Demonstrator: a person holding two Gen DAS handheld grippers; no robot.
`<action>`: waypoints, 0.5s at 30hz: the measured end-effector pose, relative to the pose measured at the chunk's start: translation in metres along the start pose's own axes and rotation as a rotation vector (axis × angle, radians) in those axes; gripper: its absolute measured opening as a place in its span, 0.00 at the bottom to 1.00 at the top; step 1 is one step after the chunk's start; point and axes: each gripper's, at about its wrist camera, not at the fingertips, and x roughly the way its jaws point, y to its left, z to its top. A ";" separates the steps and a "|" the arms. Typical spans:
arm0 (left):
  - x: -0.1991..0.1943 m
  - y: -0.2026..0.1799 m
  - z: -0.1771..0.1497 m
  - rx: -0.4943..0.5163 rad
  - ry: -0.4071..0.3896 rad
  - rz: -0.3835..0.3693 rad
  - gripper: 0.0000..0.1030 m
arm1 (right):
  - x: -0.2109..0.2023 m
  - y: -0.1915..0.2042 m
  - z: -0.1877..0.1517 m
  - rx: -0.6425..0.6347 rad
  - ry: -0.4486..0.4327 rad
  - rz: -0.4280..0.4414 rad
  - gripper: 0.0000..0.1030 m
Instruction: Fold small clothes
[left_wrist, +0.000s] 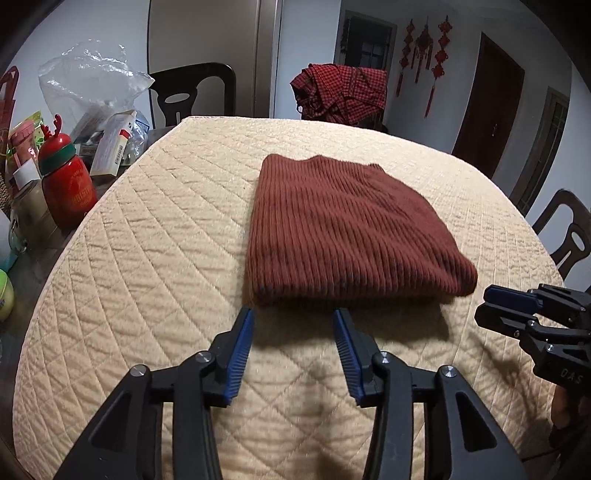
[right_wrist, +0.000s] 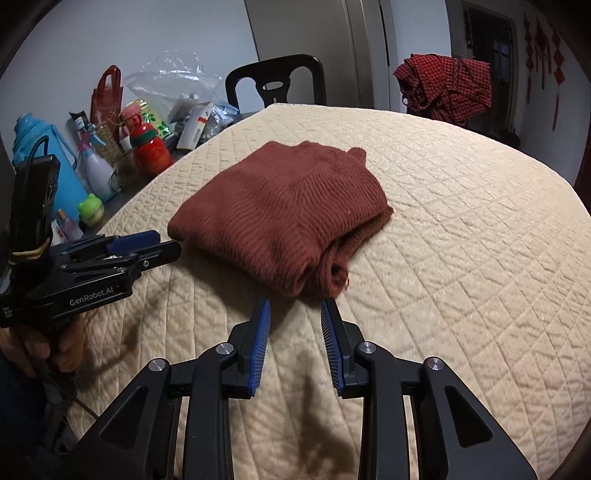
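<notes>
A rust-brown ribbed knit garment lies folded into a thick rectangle on the cream quilted table cover; it also shows in the right wrist view, with rolled layers at its near right corner. My left gripper is open and empty, its tips just short of the garment's near edge. My right gripper is open and empty, its tips at the garment's near corner. Each gripper shows in the other's view, the right and the left.
A red checked cloth hangs over a chair at the far side. Bottles, boxes, a plastic bag and a red bottle crowd the table's left side. Dark chairs stand at the back and right.
</notes>
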 end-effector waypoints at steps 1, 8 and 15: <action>0.000 0.000 -0.001 0.006 0.001 0.002 0.50 | 0.000 0.001 -0.002 -0.002 0.001 -0.008 0.33; 0.006 0.002 -0.007 0.023 0.025 0.022 0.55 | 0.010 0.001 -0.012 -0.015 0.044 -0.060 0.33; 0.012 0.007 -0.010 0.001 0.051 0.014 0.59 | 0.014 0.005 -0.018 -0.040 0.053 -0.112 0.33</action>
